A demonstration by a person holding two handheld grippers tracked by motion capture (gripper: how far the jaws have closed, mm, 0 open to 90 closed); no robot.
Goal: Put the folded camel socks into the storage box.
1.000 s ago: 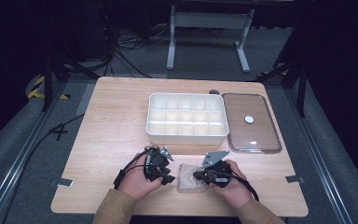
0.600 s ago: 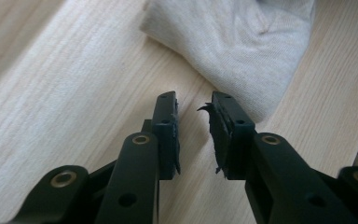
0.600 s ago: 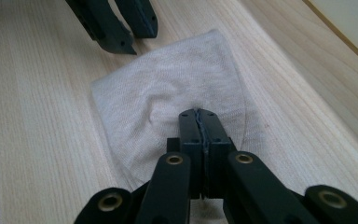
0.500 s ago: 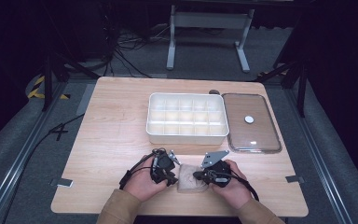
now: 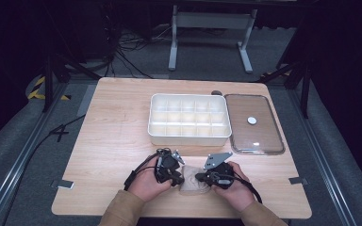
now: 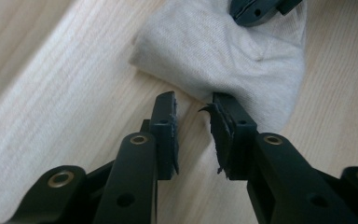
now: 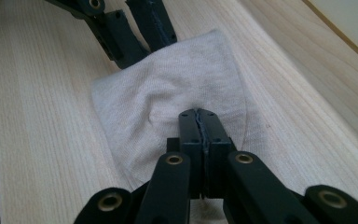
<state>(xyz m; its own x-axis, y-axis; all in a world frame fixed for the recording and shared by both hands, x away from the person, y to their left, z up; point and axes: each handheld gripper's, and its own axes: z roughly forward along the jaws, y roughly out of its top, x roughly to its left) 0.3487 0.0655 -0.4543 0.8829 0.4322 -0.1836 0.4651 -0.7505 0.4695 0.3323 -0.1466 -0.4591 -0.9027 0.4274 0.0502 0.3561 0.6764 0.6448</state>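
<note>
A light wooden table (image 5: 113, 141) fills the middle of the high view, standing on grey carpet with black cables and a grey metal stand in the dark upper part of the frame. At the table's centre sits a white plastic tray with many small compartments (image 5: 188, 137), and just to its right lies a clear rectangular lid with a white knob (image 5: 253, 123).

Two forearms in tan sleeves come in from the bottom edge of the high view, the hands set close together at the lower centre of the table, each pointing inward at a small folded piece of pale beige knitted cloth (image 5: 192, 184) that lies flat on the wood between them.

The left gripper (image 6: 193, 122), lower centre in its own view, has its jaws standing apart with a clear gap; they have just been opening, their tips sit at the near edge of the cloth, and nothing is pressed between the pads. The right gripper (image 7: 199, 122) shows its jaws pressed together, tips resting on the cloth near its edge; whether a fold of fabric is caught between them I cannot tell. In the right gripper view, the left gripper's jaws reach in from the upper left, touching the cloth's far edge.
</note>
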